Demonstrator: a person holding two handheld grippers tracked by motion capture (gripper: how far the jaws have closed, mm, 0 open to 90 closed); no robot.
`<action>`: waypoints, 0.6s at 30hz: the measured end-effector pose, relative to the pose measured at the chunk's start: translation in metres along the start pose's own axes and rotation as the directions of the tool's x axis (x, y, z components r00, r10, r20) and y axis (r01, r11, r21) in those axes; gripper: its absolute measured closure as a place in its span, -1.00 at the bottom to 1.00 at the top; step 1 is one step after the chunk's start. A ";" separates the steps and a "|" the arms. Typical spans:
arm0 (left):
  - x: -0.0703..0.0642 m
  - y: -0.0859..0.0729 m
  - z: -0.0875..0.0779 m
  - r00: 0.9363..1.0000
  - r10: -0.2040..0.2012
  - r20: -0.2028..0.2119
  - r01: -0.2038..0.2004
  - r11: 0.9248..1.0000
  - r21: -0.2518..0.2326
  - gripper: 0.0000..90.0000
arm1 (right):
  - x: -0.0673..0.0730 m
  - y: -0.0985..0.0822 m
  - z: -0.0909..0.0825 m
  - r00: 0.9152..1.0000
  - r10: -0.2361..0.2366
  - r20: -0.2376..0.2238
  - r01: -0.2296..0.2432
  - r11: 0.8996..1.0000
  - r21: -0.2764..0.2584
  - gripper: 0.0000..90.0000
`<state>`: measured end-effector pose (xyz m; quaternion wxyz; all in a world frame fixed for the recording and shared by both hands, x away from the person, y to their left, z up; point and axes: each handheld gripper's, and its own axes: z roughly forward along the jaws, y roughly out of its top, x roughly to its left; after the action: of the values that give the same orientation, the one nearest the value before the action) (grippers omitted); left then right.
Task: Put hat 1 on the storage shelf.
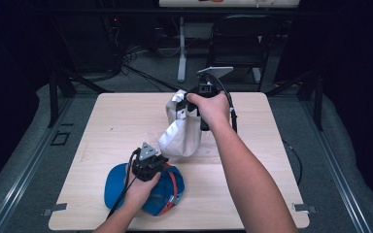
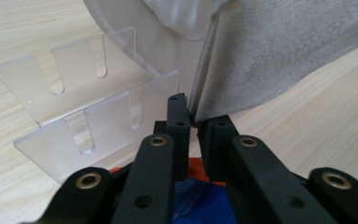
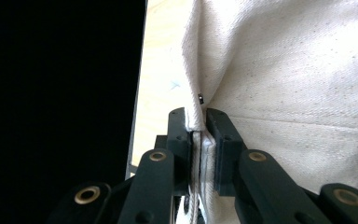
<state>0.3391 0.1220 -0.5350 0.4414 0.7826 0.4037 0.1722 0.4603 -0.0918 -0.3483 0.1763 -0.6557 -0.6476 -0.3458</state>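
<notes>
**Gripper positions over two caps and a clear stand**

Left gripper (image 1: 148, 162) rests on the blue cap (image 1: 116, 187) near the table's front edge. In the left gripper view its jaws stand close together with a narrow gap, blue mesh and an orange strip of the cap lying beneath them; no pad is seen pressing on fabric. Just ahead of those jaws stands a clear slotted stand (image 2: 88, 107), with the grey-white cloth of the white cap (image 1: 180, 133) touching its far right corner.

Right gripper (image 1: 205, 104) is held above mid-table, toward the far edge, jaws clamped on a seam of the white cap, which hangs from it with the lower part resting on the wooden table (image 1: 267, 160). In the right gripper view the cloth fold sits pinched between both pads.

Open room: the table's left side, right side and front right corner are bare. The blue cap lies close to the front edge.

Hidden: the left hand covers part of the blue cap; the clear stand is hard to make out in the high view. The white cap's front is folded inward.

No readable writing or brand shows on either cap.
</notes>
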 end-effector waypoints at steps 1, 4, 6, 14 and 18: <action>0.001 0.000 -0.002 1.000 -0.011 0.010 0.011 1.000 -0.001 0.80 | -0.001 0.000 -0.001 1.000 0.001 0.000 -0.001 1.000 -0.002 0.78; 0.000 0.001 -0.008 0.998 -0.041 0.052 0.042 0.999 -0.016 0.49 | -0.003 0.001 -0.004 1.000 -0.009 -0.003 0.009 1.000 -0.017 0.70; -0.001 0.001 -0.014 0.998 -0.019 0.058 0.020 1.000 -0.018 0.39 | -0.003 0.001 -0.008 1.000 -0.009 0.007 0.009 1.000 -0.012 0.65; 0.005 -0.003 -0.043 0.997 -0.028 0.077 0.030 0.999 -0.028 0.25 | -0.004 -0.003 -0.026 0.998 -0.060 0.019 0.060 0.998 -0.016 0.50; 0.016 -0.008 -0.057 0.997 -0.047 0.064 0.050 0.998 -0.045 0.23 | -0.004 -0.009 -0.036 0.997 -0.078 0.027 0.079 0.996 -0.050 0.47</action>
<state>0.3094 0.1676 -0.5116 0.4759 0.7672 0.4045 0.1461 0.4440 -0.1185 -0.3282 0.1377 -0.6383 -0.6659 -0.3608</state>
